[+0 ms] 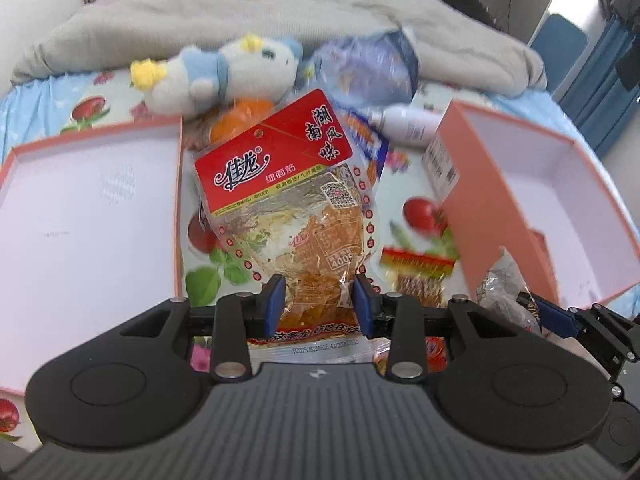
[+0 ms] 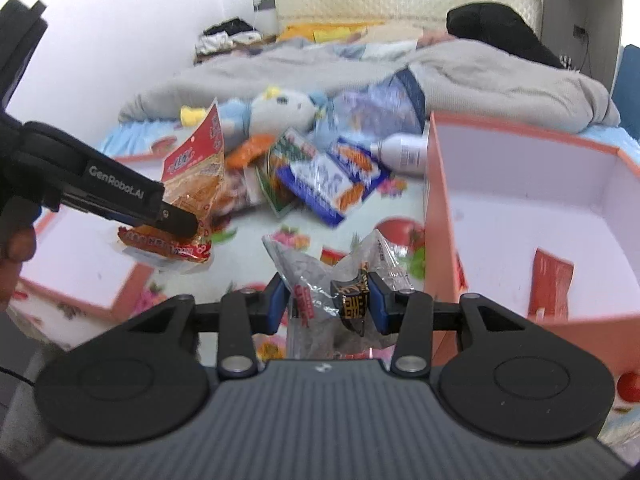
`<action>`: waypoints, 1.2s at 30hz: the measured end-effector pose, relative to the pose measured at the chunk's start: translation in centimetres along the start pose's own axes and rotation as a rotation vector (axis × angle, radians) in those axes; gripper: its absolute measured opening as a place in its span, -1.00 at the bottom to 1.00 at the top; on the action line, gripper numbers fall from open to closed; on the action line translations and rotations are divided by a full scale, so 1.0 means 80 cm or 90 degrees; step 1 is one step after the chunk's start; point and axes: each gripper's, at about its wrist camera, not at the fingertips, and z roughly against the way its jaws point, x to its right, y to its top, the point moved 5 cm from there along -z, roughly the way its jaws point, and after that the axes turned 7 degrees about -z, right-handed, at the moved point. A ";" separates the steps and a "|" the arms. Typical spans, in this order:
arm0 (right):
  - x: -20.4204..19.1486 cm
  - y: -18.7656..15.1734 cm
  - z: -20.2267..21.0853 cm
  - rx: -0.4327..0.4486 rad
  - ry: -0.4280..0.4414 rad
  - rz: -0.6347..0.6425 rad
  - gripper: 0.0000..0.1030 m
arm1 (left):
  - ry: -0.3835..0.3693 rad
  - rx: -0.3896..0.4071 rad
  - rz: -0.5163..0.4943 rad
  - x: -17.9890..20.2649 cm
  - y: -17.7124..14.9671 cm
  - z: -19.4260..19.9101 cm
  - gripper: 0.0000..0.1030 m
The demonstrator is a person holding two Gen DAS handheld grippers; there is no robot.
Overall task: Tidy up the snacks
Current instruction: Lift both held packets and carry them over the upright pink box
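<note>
My left gripper [image 1: 320,300] is shut on a red-topped clear bag of orange spicy strips [image 1: 288,200], lifted above the bed between two pink boxes; the same bag [image 2: 196,172] hangs from that gripper [image 2: 176,220] at the left of the right wrist view. My right gripper [image 2: 328,300] is shut on a crumpled clear snack packet with black and red print [image 2: 320,276], held beside the right pink box [image 2: 440,200]. That box holds one red packet [image 2: 550,284]. The left pink box [image 1: 176,200] shows a bare white floor.
More snacks lie on the tomato-print sheet [image 2: 400,200]: a blue-and-white bag [image 2: 332,180], a green packet [image 2: 280,168], an orange one [image 2: 248,150]. A plush toy [image 1: 216,72], a white bottle [image 1: 408,122] and a grey blanket [image 1: 240,16] sit behind them.
</note>
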 end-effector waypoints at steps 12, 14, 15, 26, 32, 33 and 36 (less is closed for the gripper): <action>0.011 0.080 0.029 0.084 -0.034 0.039 -0.12 | -0.020 0.080 -0.014 0.032 0.055 0.058 -0.19; 0.015 0.091 0.033 0.096 -0.041 0.037 -0.12 | -0.023 0.092 -0.014 0.037 0.062 0.066 -0.19; 0.018 0.098 0.035 0.103 -0.042 0.033 -0.12 | -0.023 0.096 -0.013 0.040 0.065 0.069 -0.19; 0.061 0.158 0.066 0.182 -0.077 -0.012 -0.12 | -0.063 0.147 -0.021 0.091 0.120 0.087 -0.18; 0.098 0.170 0.069 0.189 -0.116 -0.024 -0.12 | -0.093 0.157 -0.036 0.131 0.148 0.081 -0.18; 0.105 0.169 0.069 0.188 -0.123 -0.027 -0.12 | -0.097 0.156 -0.039 0.137 0.151 0.079 -0.18; 0.122 0.163 0.066 0.177 -0.143 -0.026 -0.12 | -0.109 0.147 -0.047 0.154 0.157 0.066 -0.19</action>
